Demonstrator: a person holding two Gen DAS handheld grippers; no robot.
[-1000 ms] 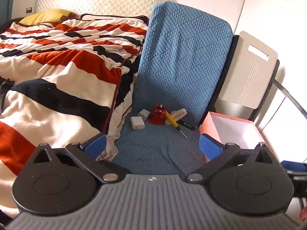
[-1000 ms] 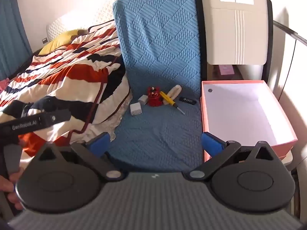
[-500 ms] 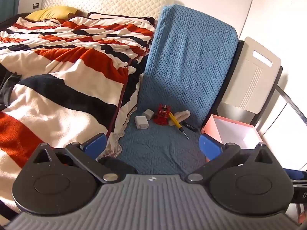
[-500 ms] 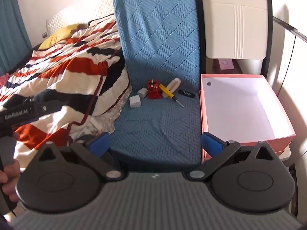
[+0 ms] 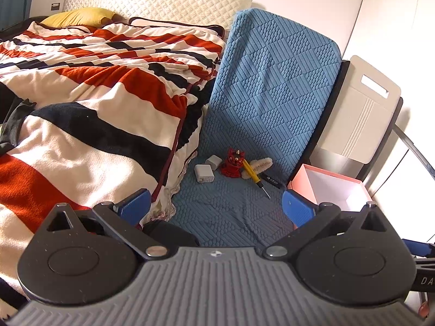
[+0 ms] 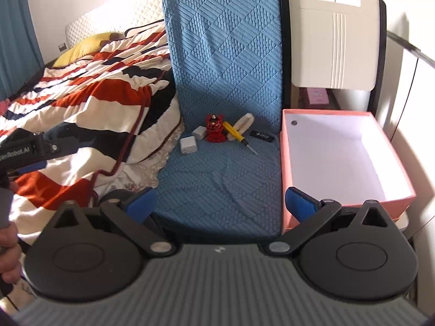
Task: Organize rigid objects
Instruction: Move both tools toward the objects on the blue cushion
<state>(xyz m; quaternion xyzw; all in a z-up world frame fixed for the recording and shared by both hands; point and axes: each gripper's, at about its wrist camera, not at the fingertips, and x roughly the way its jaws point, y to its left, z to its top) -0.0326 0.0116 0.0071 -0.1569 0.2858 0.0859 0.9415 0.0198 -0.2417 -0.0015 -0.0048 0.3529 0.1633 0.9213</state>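
Nearest, the left hand-held gripper (image 5: 216, 206) hangs with its blue pads spread wide and nothing between them; the right hand-held gripper (image 6: 220, 202) is spread just the same, empty. At the right view's left edge a hand (image 6: 8, 247) grips a handle, mostly cut off by the frame. Ahead lies the blue chair seat (image 6: 220, 184), the striped blanket (image 5: 89, 125) spilling against its left side. To the right, the pink box (image 6: 345, 168) sits open beside the seat; the left view shows only its near corner. Farther back, huddled where seat meets backrest: a white charger (image 6: 188, 144), a smaller white cube (image 6: 199, 132), a red figurine (image 6: 215, 127), a yellow screwdriver (image 6: 236, 135) leaning across a cream brush (image 6: 244, 122), and a small black stick (image 6: 262, 136) with unreadable lettering.
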